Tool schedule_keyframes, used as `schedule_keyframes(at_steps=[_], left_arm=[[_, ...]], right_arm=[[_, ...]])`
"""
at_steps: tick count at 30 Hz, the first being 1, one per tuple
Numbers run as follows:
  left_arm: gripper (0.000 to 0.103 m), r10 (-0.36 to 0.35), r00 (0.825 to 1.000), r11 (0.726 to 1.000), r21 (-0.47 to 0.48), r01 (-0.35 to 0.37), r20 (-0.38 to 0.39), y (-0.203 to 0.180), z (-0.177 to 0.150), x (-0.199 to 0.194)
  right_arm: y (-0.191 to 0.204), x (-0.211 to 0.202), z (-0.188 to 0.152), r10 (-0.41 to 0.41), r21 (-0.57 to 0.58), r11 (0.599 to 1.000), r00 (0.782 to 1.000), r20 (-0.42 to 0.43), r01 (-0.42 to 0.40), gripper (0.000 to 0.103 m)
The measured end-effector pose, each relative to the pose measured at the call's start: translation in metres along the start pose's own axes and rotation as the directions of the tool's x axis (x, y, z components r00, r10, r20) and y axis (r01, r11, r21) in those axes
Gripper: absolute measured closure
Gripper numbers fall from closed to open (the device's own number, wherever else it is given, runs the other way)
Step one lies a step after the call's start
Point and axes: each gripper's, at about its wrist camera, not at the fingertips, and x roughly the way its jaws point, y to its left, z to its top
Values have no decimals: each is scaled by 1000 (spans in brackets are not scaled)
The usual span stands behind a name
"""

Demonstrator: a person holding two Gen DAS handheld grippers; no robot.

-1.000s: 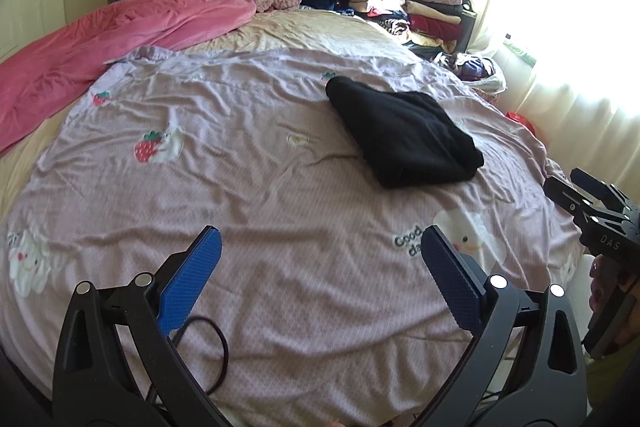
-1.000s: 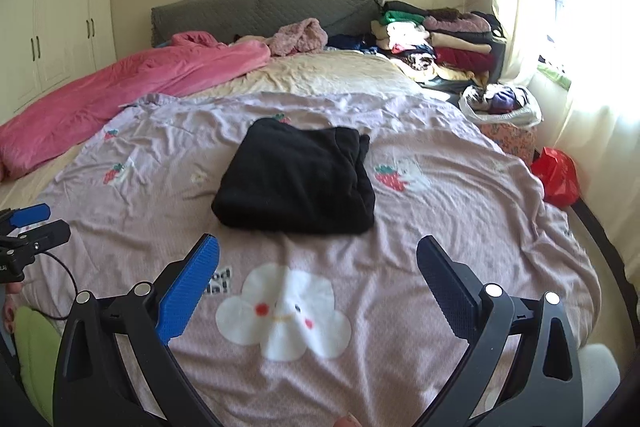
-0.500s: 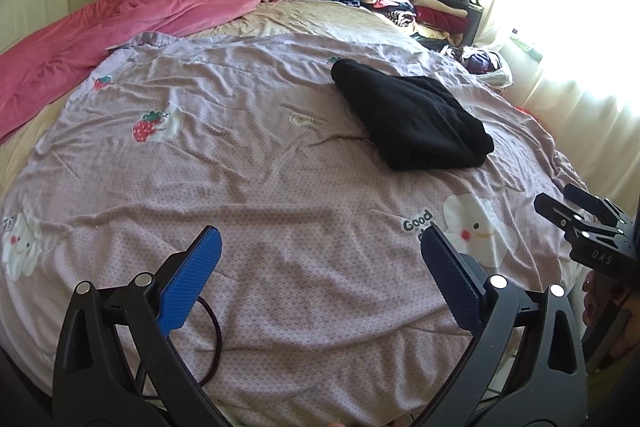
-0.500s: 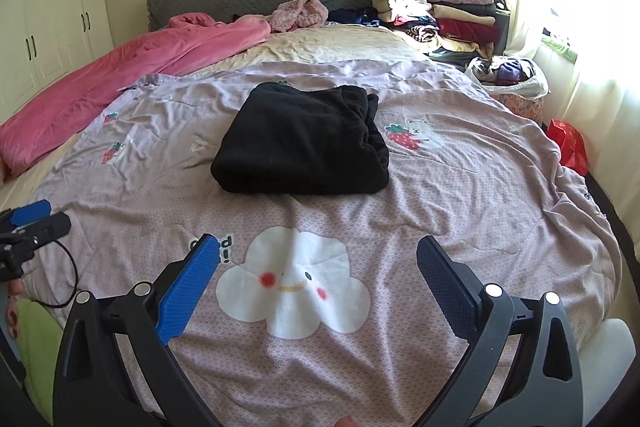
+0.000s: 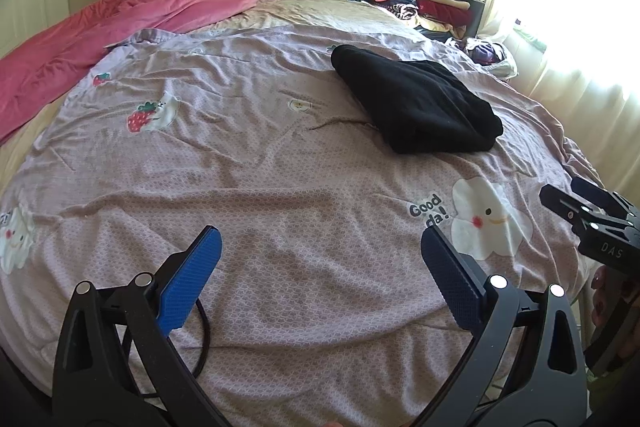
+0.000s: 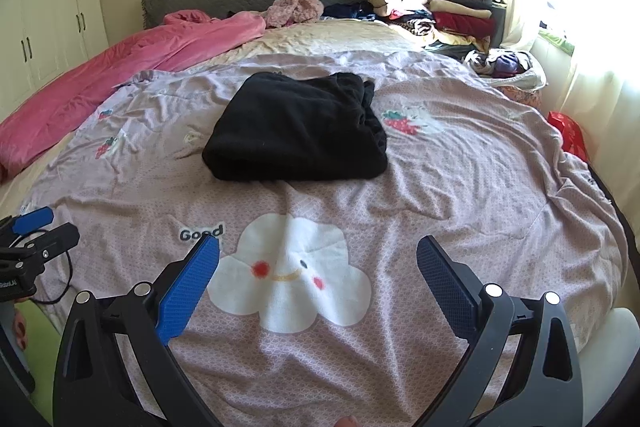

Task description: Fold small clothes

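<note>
Left hand-held gripper [image 5: 318, 275] spread wide, holding nothing, hovering over the near end of the bed [image 5: 248, 163]. Right hand-held gripper [image 6: 318, 273] same deal, spread and empty above the cloud print [image 6: 288, 275]. Folded black garment [image 6: 296, 129] lying flat mid-bed, well apart from both. Pink blanket [image 6: 120, 67] far left, stacked clothes [image 6: 436, 3] far right.

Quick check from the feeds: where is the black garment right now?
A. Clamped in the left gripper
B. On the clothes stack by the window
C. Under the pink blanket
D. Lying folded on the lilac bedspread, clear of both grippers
D: the black garment lies folded on the lilac bedspread, while the left gripper and right gripper both hang open and empty, well short of it.
</note>
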Motion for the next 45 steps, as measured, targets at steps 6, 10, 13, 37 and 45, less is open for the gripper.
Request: schedule_keyframes(at_steps=[6, 10, 13, 37, 45], left_arm=[[9, 7, 1000, 1000, -5, -7, -1, 1, -1, 1], [9, 9, 1000, 1000, -10, -9, -2, 2, 0, 0], [9, 8, 1000, 1000, -10, -8, -2, 2, 0, 0], [9, 4, 1000, 999, -46, -4, -4, 7, -1, -3], [9, 6, 1000, 999, -51, -6, -5, 8, -1, -4]], right_arm=[[2, 2, -2, 1, -4, 1000, 1000, -2, -1, 4], [2, 2, -2, -1, -5, 1000, 1000, -5, 1, 4], [2, 2, -2, -3, -6, 1000, 1000, -4, 3, 4], [5, -5, -1, -7, -15, 1000, 1000, 3, 7, 4], [8, -4, -1, -7, -18, 1000, 1000, -4, 7, 4]])
